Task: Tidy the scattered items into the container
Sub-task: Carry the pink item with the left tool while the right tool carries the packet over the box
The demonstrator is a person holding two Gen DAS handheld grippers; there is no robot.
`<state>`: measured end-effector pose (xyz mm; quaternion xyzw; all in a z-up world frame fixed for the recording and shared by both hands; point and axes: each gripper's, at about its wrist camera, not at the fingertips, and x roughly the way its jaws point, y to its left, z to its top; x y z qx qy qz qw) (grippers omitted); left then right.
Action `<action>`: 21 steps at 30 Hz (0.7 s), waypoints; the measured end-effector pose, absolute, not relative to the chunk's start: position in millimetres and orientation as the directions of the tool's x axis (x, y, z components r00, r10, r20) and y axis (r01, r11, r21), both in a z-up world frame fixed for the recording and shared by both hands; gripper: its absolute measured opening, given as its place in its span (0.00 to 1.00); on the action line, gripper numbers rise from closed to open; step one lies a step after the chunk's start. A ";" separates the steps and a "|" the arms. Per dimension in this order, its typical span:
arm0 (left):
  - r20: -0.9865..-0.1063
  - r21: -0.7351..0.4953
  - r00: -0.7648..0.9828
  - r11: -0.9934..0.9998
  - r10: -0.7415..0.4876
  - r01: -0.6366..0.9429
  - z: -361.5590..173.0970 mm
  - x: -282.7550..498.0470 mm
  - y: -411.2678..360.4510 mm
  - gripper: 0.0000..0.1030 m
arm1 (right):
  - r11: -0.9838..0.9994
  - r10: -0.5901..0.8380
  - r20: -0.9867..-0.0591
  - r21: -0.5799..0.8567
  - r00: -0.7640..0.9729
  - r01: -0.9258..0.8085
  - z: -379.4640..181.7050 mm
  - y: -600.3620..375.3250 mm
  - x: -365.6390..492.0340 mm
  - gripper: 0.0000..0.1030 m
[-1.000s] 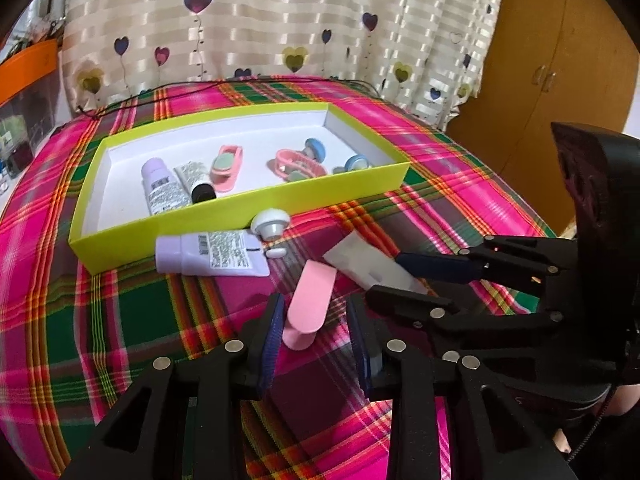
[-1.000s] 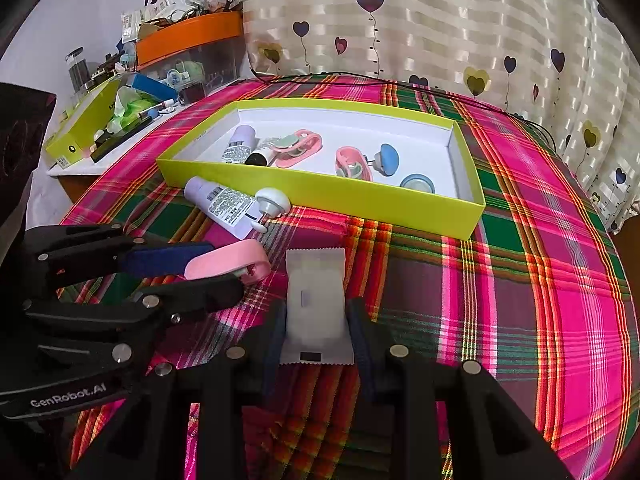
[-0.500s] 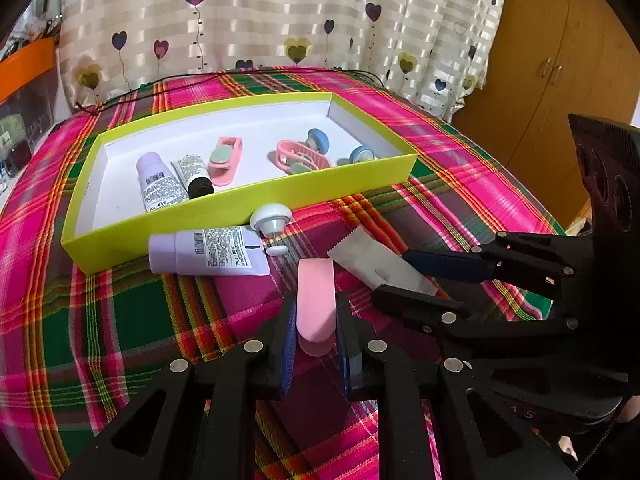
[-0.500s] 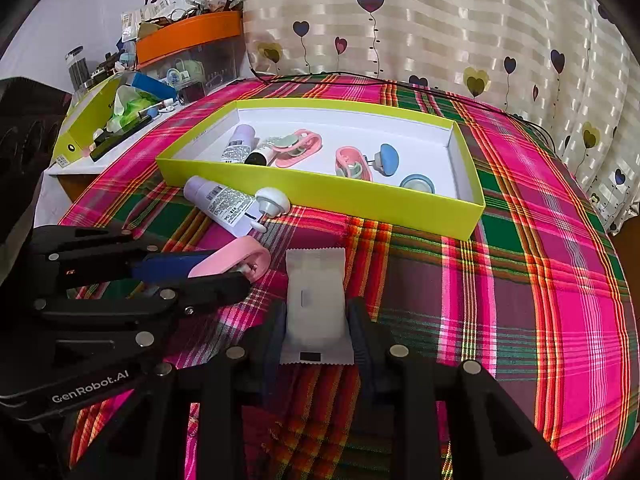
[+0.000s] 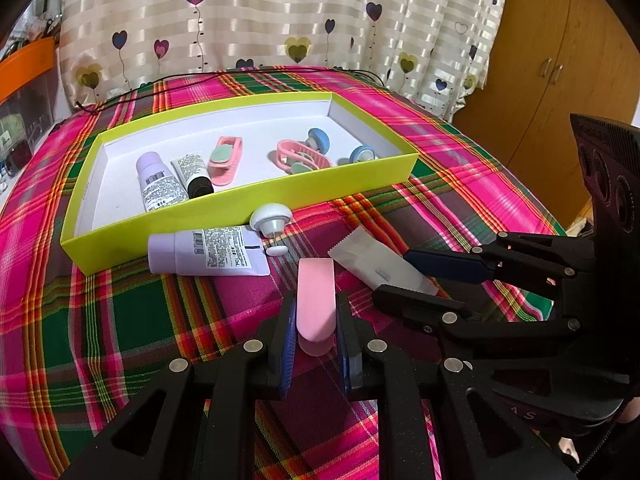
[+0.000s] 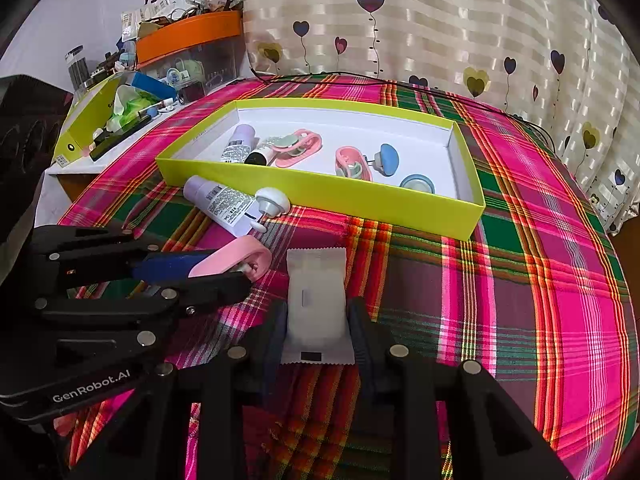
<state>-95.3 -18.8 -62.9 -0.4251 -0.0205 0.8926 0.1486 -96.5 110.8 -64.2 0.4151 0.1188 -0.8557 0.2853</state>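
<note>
"GenRobot.AI" is readable in white on the left tool [image 6: 224,268] body, seen from the right wrist view. Lavender tube [image 5: 208,254] outside the box carries a barcode and small print, too fine to read; same for the tubes inside the box.

Left tool [image 5: 316,332] is clamped narrow on the pink clip [image 5: 315,300], pads pressing both long sides, clip sitting low over the plaid cloth [image 5: 120,320]. Right tool [image 6: 316,332] straddles the white sachet [image 6: 316,300], fingers close against its two sides; whether the pads actually press it cannot be told. Sachet lies flat on the cloth, black mark at its near end.

Yellow-green box [image 5: 256,200] sits further back on the surface, open top, low walls. Inside: a lavender tube, a small black-capped tube, pink clips and blue round knobs, with bare white floor at the far side. White round knob [image 5: 271,218] rests against the box's near wall, touching the outside tube's end.

Open cloth lies between both tools and the box's near wall, and wide open cloth to the right. Both tools angle downward, side by side, close together. Cluttered side shelf with an orange-lidded bin [image 6: 188,32] at left.
</note>
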 end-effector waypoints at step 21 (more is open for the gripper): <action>-0.750 -0.129 -0.612 -0.963 0.250 -0.235 -60.1 -89.0 -19.5 0.17 | -0.843 -0.384 -0.741 0.037 -0.551 0.537 -55.0 119.1 -92.0 0.29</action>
